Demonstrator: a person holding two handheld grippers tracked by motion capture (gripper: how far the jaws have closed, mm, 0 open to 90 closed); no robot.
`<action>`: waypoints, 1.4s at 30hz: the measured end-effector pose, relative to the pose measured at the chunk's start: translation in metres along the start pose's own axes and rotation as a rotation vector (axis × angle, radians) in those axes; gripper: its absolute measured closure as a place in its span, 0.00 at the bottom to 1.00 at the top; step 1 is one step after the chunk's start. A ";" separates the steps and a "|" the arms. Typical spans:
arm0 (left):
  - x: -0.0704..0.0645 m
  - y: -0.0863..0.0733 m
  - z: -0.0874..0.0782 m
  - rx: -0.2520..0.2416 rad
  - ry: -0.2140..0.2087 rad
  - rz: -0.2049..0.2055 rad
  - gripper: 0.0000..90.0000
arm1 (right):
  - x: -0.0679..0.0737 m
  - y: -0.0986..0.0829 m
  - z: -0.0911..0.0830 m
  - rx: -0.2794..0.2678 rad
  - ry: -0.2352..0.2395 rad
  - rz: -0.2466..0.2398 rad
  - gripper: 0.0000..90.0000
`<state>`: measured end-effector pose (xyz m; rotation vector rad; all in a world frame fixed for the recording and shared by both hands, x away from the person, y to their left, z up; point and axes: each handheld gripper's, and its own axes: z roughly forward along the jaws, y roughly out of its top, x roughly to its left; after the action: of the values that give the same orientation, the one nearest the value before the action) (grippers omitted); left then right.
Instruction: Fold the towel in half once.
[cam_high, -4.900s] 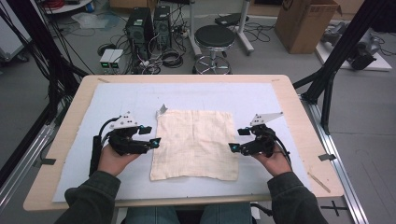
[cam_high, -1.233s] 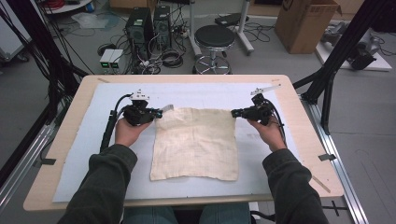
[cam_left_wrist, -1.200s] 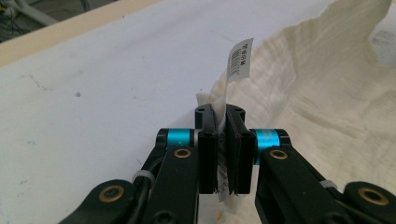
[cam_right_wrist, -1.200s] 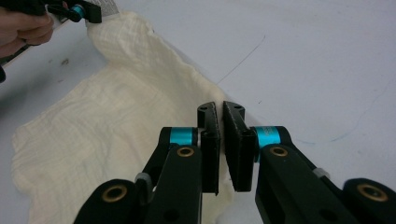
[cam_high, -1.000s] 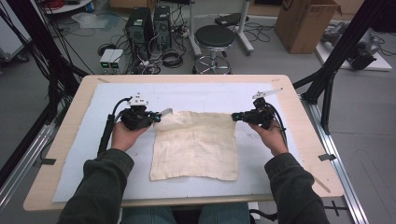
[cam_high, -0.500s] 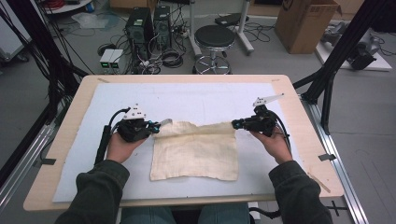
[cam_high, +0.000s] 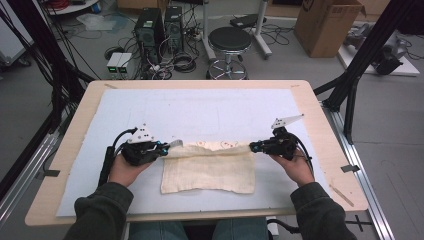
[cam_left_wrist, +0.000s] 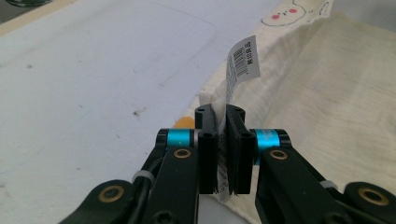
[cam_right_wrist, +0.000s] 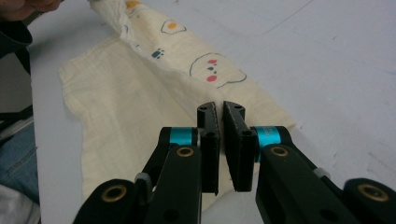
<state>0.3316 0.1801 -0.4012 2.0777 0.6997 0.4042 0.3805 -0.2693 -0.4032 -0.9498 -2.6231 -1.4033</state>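
Observation:
A cream cloth (cam_high: 207, 170) lies on the white mat, its far edge lifted and folded toward the person, printed faces showing on the turned-over strip (cam_right_wrist: 205, 65). My left gripper (cam_high: 167, 146) is shut on the cloth's far left corner (cam_left_wrist: 208, 100), where a barcode tag (cam_left_wrist: 243, 63) sticks up. My right gripper (cam_high: 252, 147) is shut on the far right corner (cam_right_wrist: 261, 116). Both grippers hold the edge just above the cloth's middle, one at each side.
The white mat (cam_high: 200, 107) covers a wooden table (cam_high: 320, 115). Beyond the table stand a black stool (cam_high: 229, 42), computer towers (cam_high: 160, 25), cables and a cardboard box (cam_high: 325, 22). Black frame posts (cam_high: 360, 75) flank the table.
Both grippers closed on the cloth's far corners and pulled that edge toward the person, folding the cloth over itself. Five seconds ago they rested beside the flat cloth.

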 end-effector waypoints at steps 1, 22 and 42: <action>0.000 0.000 0.000 0.000 0.000 0.000 0.93 | 0.002 -0.001 0.000 0.001 -0.001 0.001 0.94; -0.032 -0.027 -0.010 0.009 -0.024 0.062 0.93 | 0.032 -0.039 -0.006 -0.025 0.018 -0.009 0.94; -0.046 -0.041 -0.022 0.000 -0.075 0.080 0.91 | 0.051 -0.054 -0.005 0.022 0.045 -0.047 0.91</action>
<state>0.2709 0.1843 -0.4240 2.1148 0.5734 0.3692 0.3094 -0.2697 -0.4257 -0.8490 -2.6393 -1.3858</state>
